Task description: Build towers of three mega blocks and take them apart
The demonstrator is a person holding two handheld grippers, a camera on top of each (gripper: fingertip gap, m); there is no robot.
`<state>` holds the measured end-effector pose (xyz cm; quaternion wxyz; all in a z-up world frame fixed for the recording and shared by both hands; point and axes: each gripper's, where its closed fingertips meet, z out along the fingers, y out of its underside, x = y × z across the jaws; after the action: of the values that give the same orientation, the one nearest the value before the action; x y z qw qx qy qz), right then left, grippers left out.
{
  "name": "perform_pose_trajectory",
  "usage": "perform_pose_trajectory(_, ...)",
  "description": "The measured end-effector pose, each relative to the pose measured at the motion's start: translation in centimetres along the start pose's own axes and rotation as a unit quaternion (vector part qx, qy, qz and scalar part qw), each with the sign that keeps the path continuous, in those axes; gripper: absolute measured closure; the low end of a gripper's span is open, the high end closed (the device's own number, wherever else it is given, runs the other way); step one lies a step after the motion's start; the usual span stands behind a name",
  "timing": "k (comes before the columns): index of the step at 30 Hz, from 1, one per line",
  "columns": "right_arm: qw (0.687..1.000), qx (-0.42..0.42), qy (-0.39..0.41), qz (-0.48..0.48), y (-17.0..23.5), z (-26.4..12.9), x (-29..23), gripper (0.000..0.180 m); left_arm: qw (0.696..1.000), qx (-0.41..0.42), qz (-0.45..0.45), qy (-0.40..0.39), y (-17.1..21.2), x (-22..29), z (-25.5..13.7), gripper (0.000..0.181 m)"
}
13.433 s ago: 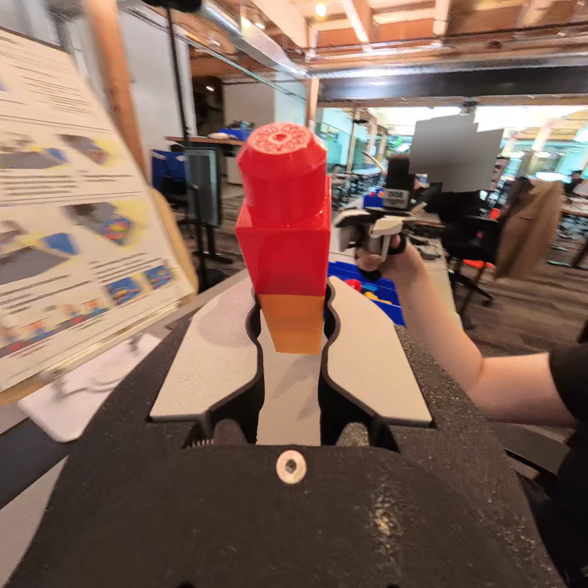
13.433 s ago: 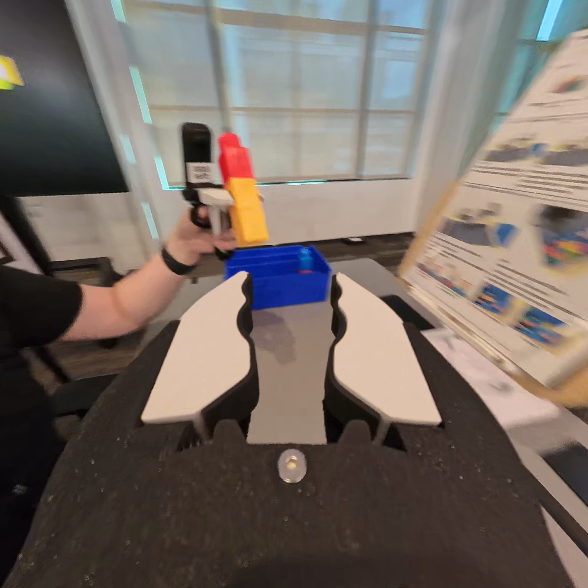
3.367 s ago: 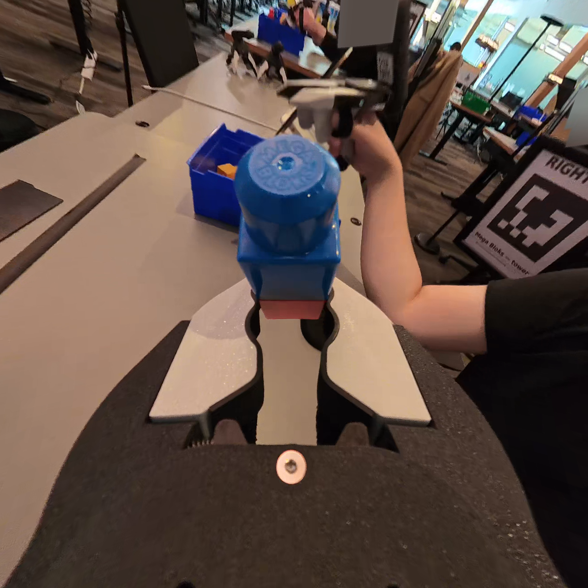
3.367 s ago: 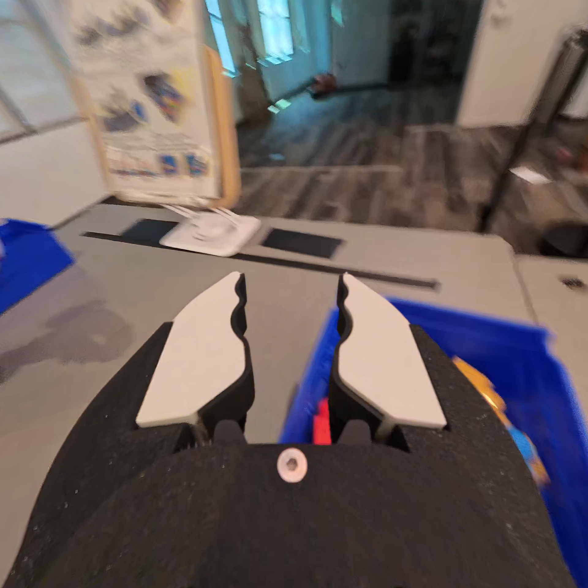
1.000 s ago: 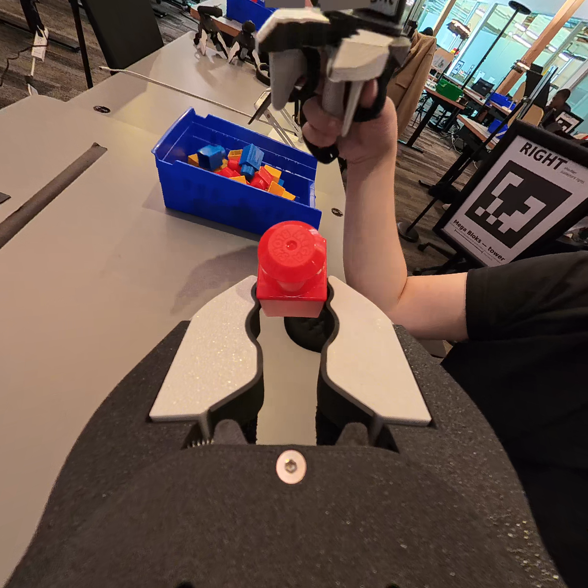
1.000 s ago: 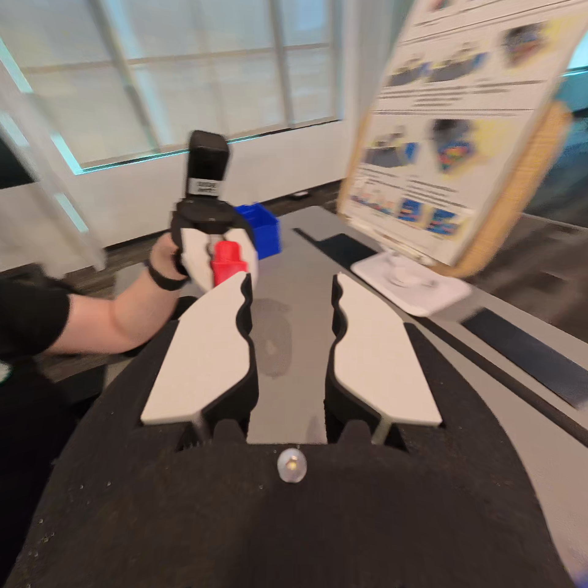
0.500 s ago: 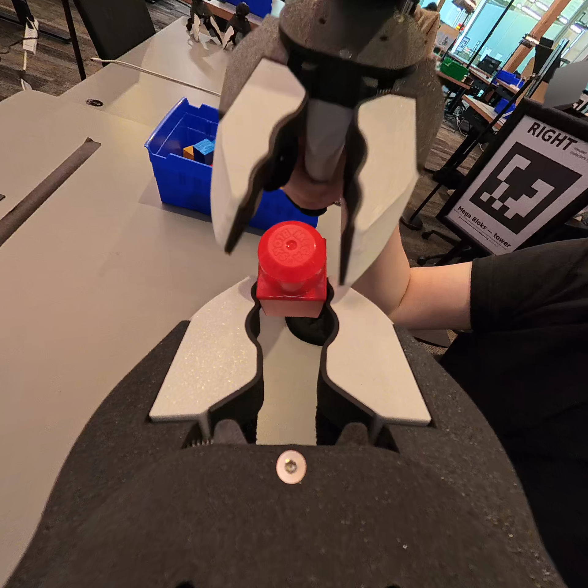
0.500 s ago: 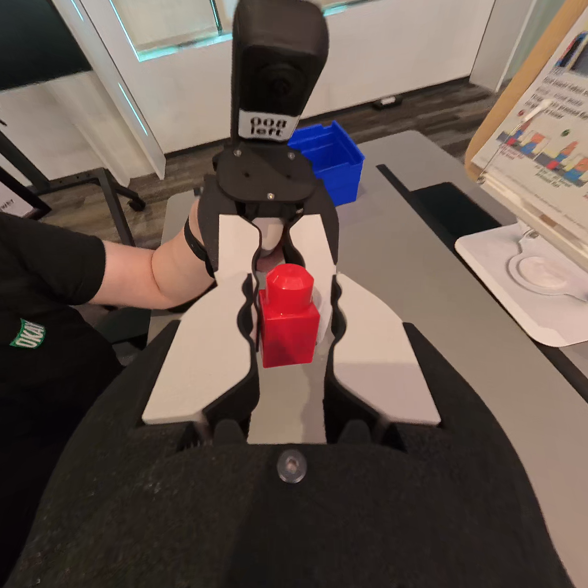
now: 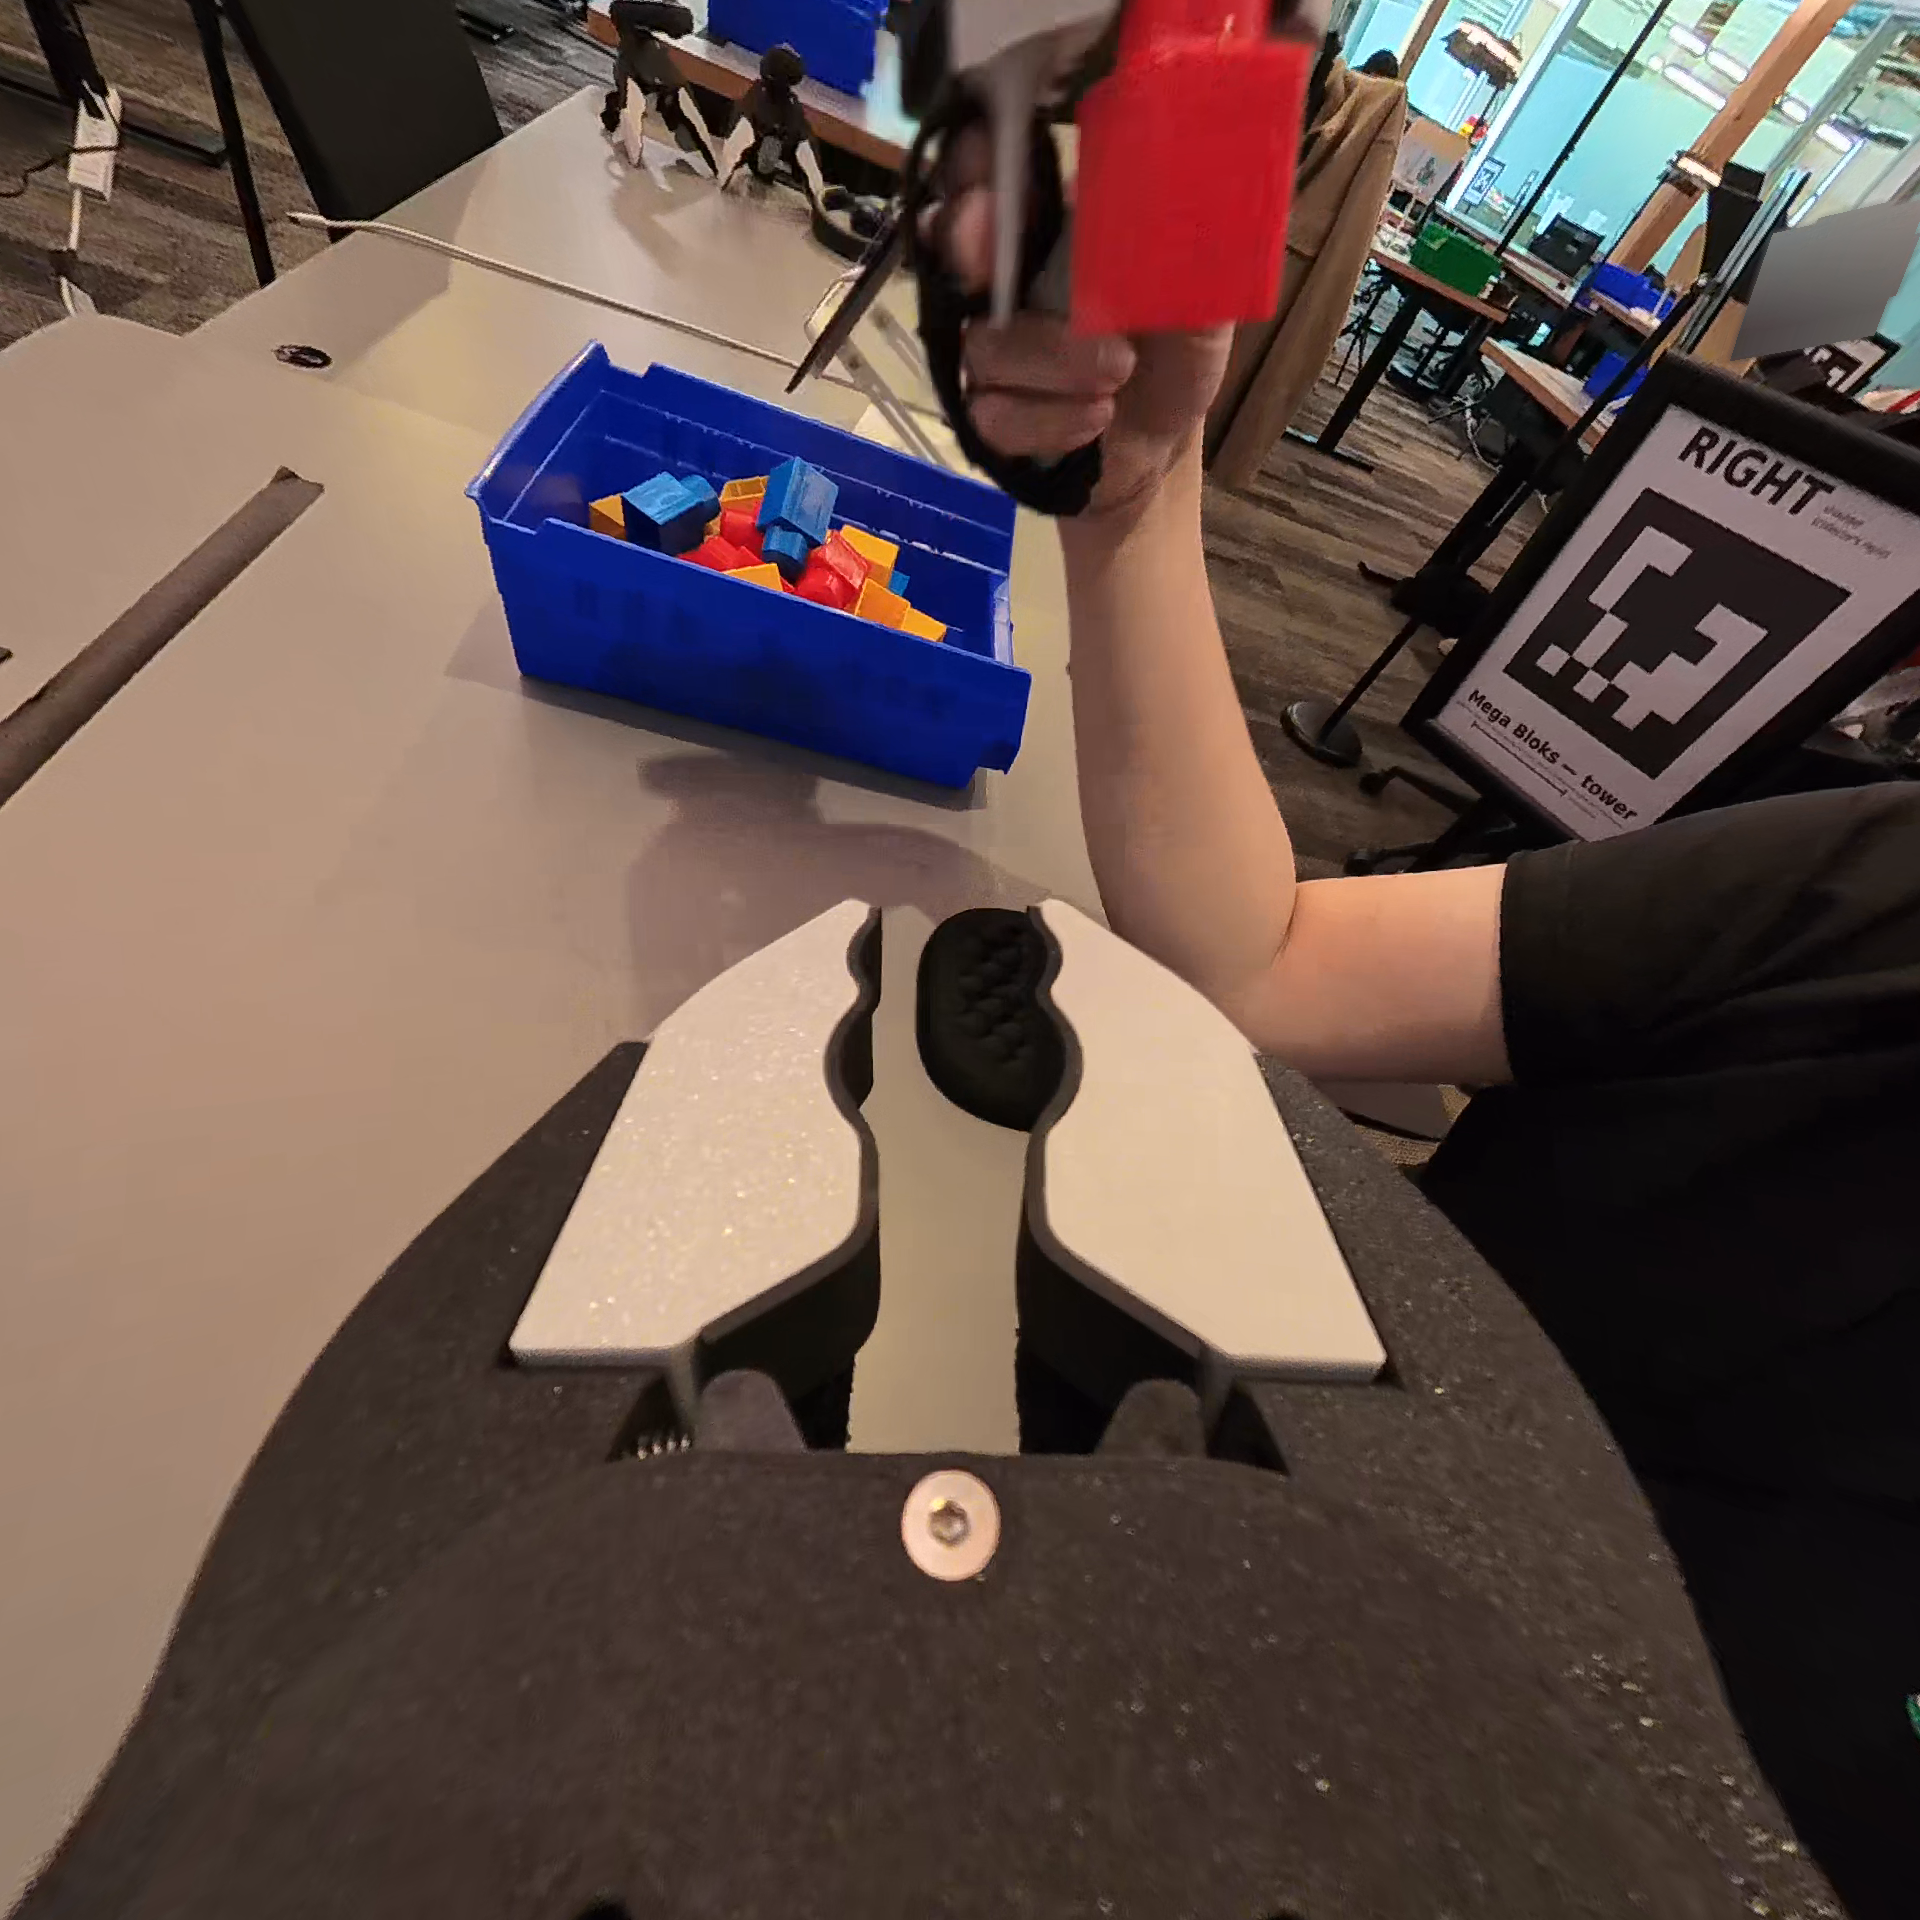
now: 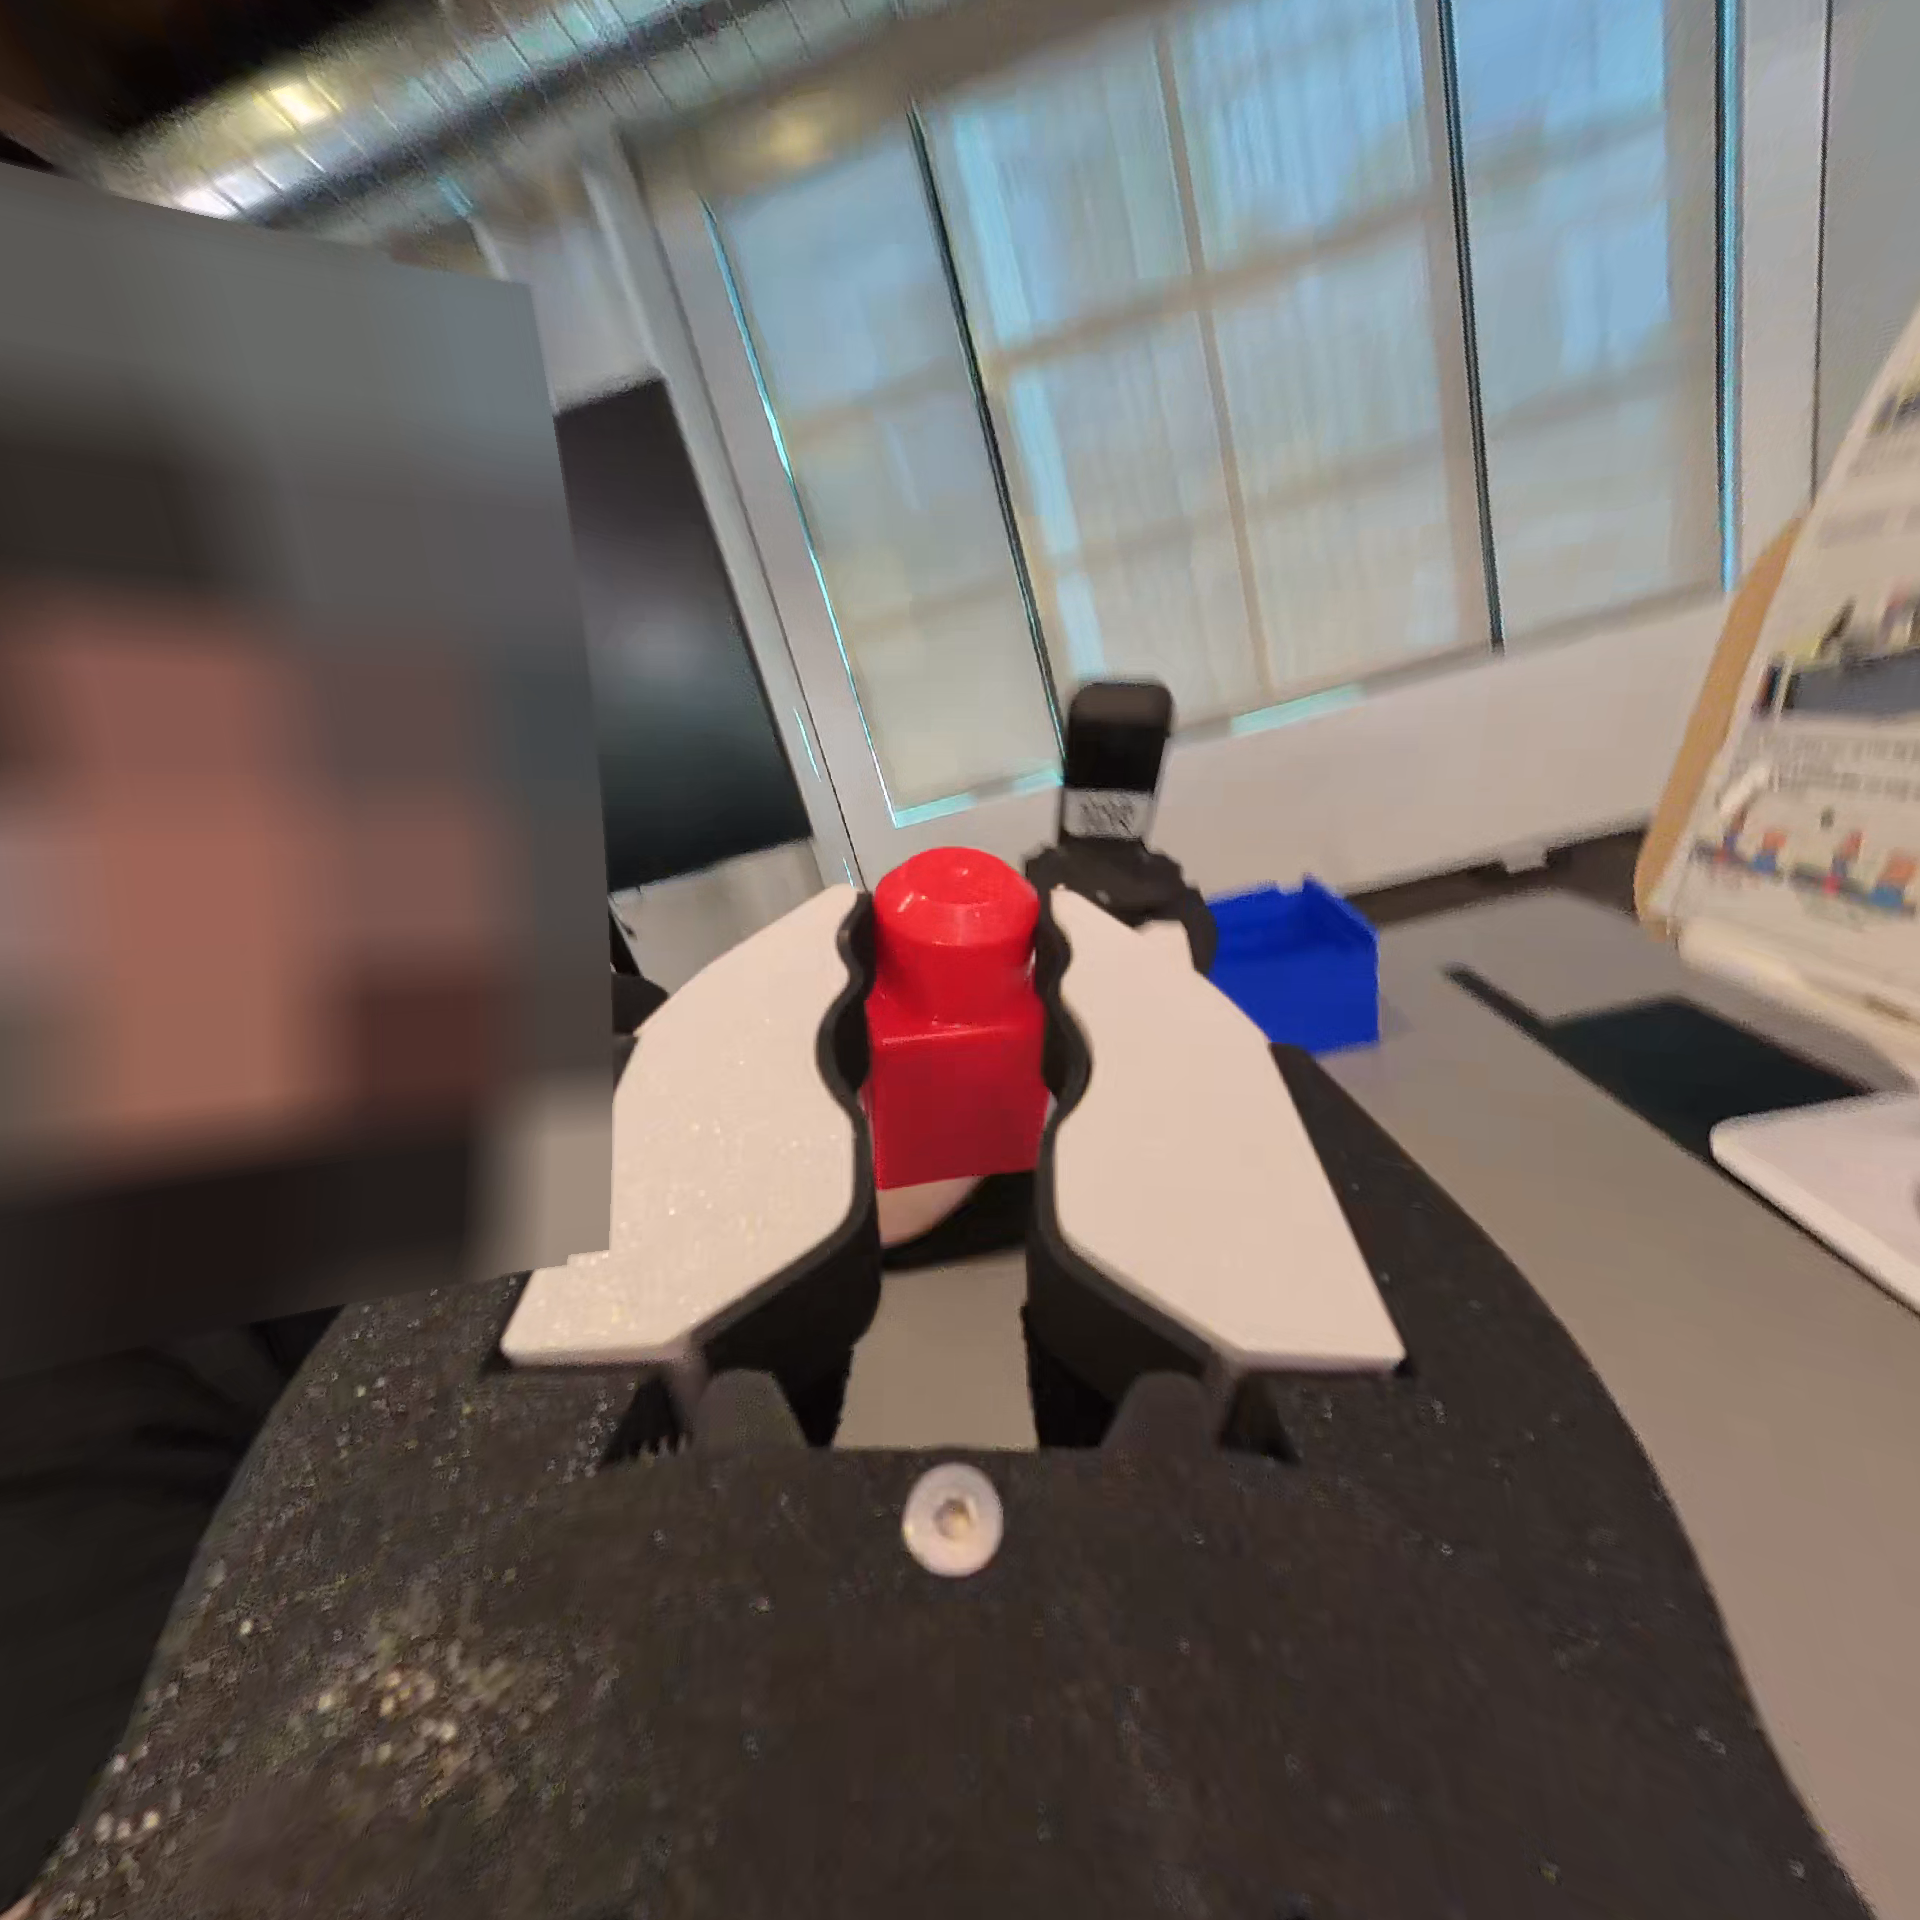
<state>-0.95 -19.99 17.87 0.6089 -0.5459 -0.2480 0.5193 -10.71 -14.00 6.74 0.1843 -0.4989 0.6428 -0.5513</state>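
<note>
Right now your right gripper (image 10: 951,997) has its jaws closed snugly on a single red block (image 10: 956,1039), stud pointing away from you, held high in the air; from the left wrist view that block (image 9: 1179,166) sits up at one o'clock, above the far end of the blue bin (image 9: 748,665). Your left gripper (image 9: 956,1023) is empty, its fingers only a narrow gap apart, hovering over the grey table (image 9: 260,883). The bin of loose blocks lies at eleven o'clock from the left gripper, on the table. This looks like the take-apart half, with the last piece due for the bin. To do it well, lower the red block until it is inside the bin walls before you let the jaws spread, so it doesn't bounce out. Keep the left gripper clear of the path.
</note>
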Motion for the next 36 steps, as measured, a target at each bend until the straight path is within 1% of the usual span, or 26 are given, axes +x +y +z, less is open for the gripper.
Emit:
perform_pose_trajectory(2,0.999,0.038,-0.008,-0.035,-1.1,-2.9,-2.3,0.151,1.000,0.001,-0.004,0.002,0.0,-0.1,0.0,0.156)
perform_pose_trajectory(4,0.996,0.052,0.028,-0.061,-1.4,-5.2,-3.1,0.151,1.000,0.000,-0.003,0.004,0.0,-0.1,0.0,0.156)
perform_pose_trajectory(5,0.995,0.053,0.058,-0.069,-1.3,-6.2,-3.0,0.151,1.000,-0.002,-0.003,0.004,0.1,-0.1,0.1,0.156)
perform_pose_trajectory(6,0.991,0.051,0.105,-0.070,-1.1,-7.4,-2.3,0.151,1.000,-0.005,-0.003,0.003,0.2,-0.1,0.2,0.156)
perform_pose_trajectory(7,0.980,0.045,0.184,-0.065,-0.8,-9.1,-0.7,0.151,1.000,-0.008,-0.003,0.003,0.3,-0.1,0.3,0.156)
perform_pose_trajectory(8,0.954,0.034,0.291,-0.057,-0.3,-11.6,1.5,0.151,1.000,-0.011,-0.003,0.003,0.4,-0.1,0.4,0.155)
perform_pose_trajectory(9,0.916,0.017,0.398,-0.046,0.5,-14.8,3.5,0.151,1.000,-0.014,-0.003,0.004,0.5,-0.1,0.4,0.155)
perform_pose_trajectory(10,0.877,0.000,0.479,-0.034,1.4,-17.9,4.8,0.151,1.000,-0.016,-0.003,0.004,0.6,0.0,0.5,0.155)
perform_pose_trajectory(11,0.844,-0.011,0.536,-0.016,2.4,-20.6,5.7,0.151,1.000,-0.017,-0.003,0.004,0.6,0.0,0.5,0.156)
perform_pose_trajectory(13,0.784,-0.034,0.618,0.037,4.9,-25.2,6.9,0.151,1.000,-0.018,-0.004,0.005,0.7,-0.1,0.6,0.156)
perform_pose_trajectory(15,0.724,-0.073,0.680,0.088,7.6,-28.9,7.7,0.151,1.000,-0.020,-0.008,0.005,0.8,-0.2,0.7,0.156)
perform_pose_trajectory(16,0.705,-0.094,0.695,0.105,8.7,-30.0,8.0,0.151,1.000,-0.021,-0.011,0.005,0.8,-0.3,0.7,0.156)
perform_pose_trajectory(17,0.698,-0.110,0.698,0.115,9.5,-30.5,8.3,0.151,1.000,-0.023,-0.013,0.005,0.9,-0.3,0.8,0.156)
perform_pose_trajectory(22,0.684,-0.138,0.707,0.116,10.8,-31.5,10.1,0.151,0.999,-0.031,-0.017,0.006,1.2,-0.5,1.2,0.156)
perform_pose_trajectory(23,0.683,-0.138,0.709,0.110,10.7,-31.5,10.3,0.147,0.999,-0.033,-0.017,0.006,1.3,-0.5,1.2,0.156)
perform_pose_trajectory(24,0.682,-0.135,0.712,0.103,10.4,-31.5,10.4,0.138,0.999,-0.035,-0.018,0.006,1.3,-0.5,1.3,0.155)
perform_pose_trajectory(25,0.681,-0.129,0.714,0.094,10.0,-31.4,10.2,0.134,0.999,-0.036,-0.018,0.005,1.4,-0.6,1.3,0.155)
perform_pose_trajectory(27,0.686,-0.110,0.716,0.067,8.5,-31.0,9.6,0.134,0.999,-0.037,-0.017,0.002,1.4,-0.7,1.3,0.155)
perform_pose_trajectory(30,0.702,-0.061,0.709,0.020,5.8,-29.7,8.3,0.135,0.999,-0.032,-0.014,-0.009,1.1,-0.9,1.0,0.155)
perform_pose_trajectory(32,0.715,-0.031,0.699,-0.004,4.3,-28.7,7.5,0.137,0.999,-0.029,0.000,-0.035,0.8,-1.3,0.5,0.155)
perform_pose_trajectory(36,0.734,-0.004,0.678,-0.035,2.6,-27.3,6.7,0.138,0.989,-0.004,0.067,-0.134,-0.9,-2.2,-2.3,0.153)
